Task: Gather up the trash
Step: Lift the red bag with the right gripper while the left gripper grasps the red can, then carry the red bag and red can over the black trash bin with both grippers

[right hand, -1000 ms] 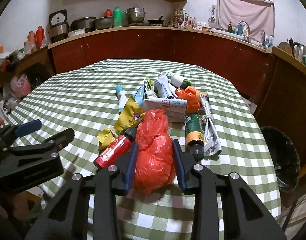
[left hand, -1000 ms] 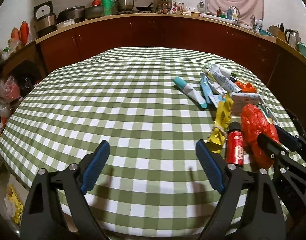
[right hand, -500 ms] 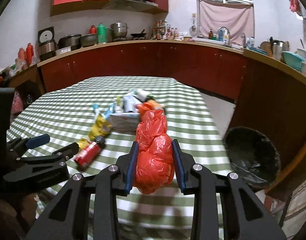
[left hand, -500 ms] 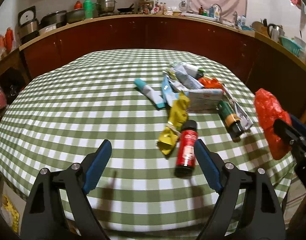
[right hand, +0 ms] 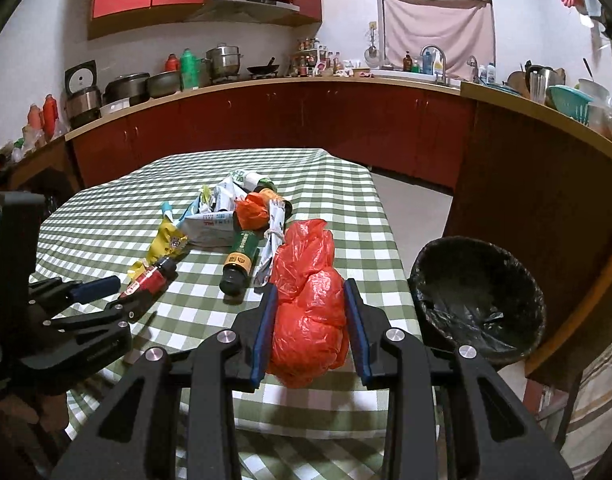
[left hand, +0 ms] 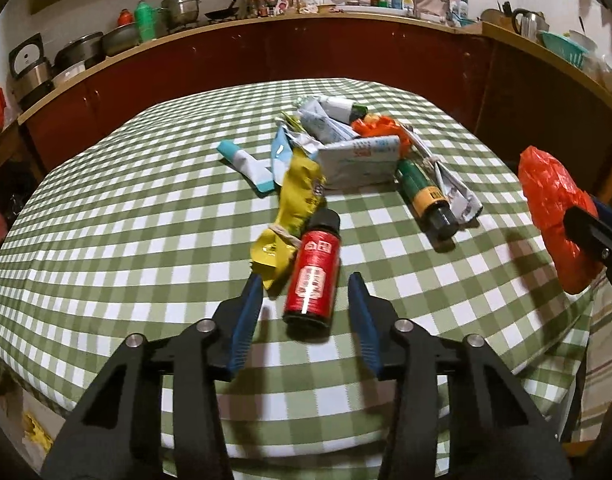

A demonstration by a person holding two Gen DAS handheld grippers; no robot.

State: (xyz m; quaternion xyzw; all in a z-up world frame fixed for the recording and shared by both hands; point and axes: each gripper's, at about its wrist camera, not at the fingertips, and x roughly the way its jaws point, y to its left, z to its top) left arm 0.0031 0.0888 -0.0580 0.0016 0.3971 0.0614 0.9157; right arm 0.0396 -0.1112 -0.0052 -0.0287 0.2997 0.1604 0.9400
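Our left hand-held gripper [left hand: 306,308] hangs spread open at the table's near edge, its blue pads either side of the red bottle [left hand: 314,272] without touching it. From its camera we see that bottle lying beside the yellow wrapper [left hand: 294,204], with the green bottle [left hand: 424,196] and paper scraps further toward the table's middle. Our right hand-held gripper [right hand: 308,312] is clamped on the red plastic bag [right hand: 310,300] past the table's right edge. Only its camera shows us the black-lined trash bin [right hand: 478,300] on the floor beside that edge.
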